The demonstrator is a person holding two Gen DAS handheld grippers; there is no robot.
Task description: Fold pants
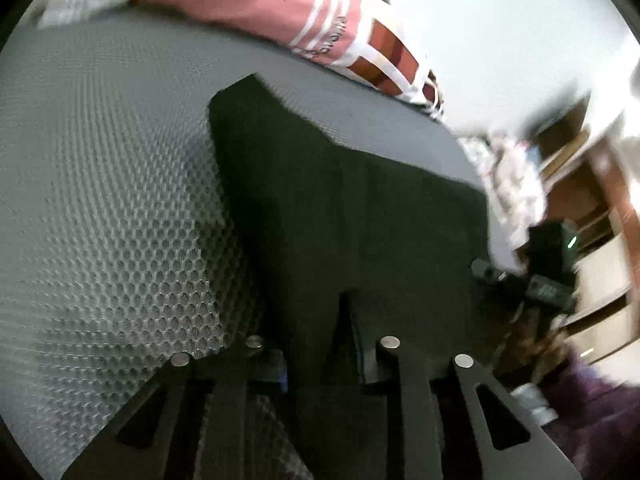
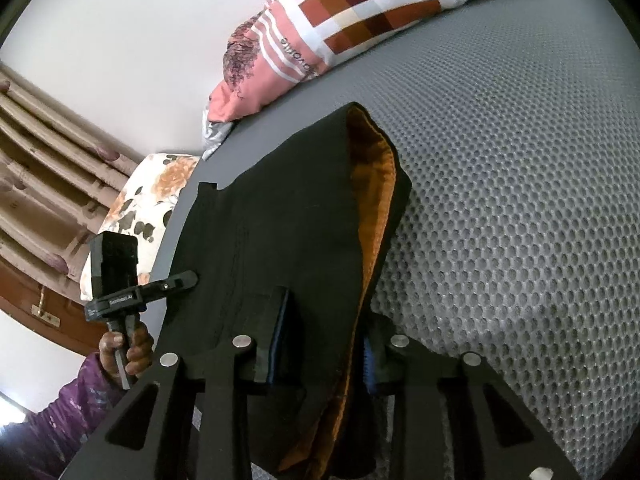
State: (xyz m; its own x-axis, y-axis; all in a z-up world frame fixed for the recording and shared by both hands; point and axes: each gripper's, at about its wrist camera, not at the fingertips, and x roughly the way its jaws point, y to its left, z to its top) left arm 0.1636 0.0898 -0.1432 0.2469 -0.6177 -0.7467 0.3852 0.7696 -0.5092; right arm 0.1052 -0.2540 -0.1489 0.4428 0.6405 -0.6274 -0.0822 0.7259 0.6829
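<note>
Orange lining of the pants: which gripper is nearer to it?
Right. The right gripper straddles the orange lining; the left gripper sits at the black pants' opposite edge, apart from it.

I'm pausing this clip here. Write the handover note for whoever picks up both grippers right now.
Left gripper: appears closed on the near edge of the black pants.
Right gripper: closed on the pants, lifting a layer so the orange lining shows.
The pants lie on the grey mesh mattress, clear of the pillows behind.
Done: near end gripped by both; no finished fold visible.
Left: probably carry the held end over, lay it flat, release.
</note>
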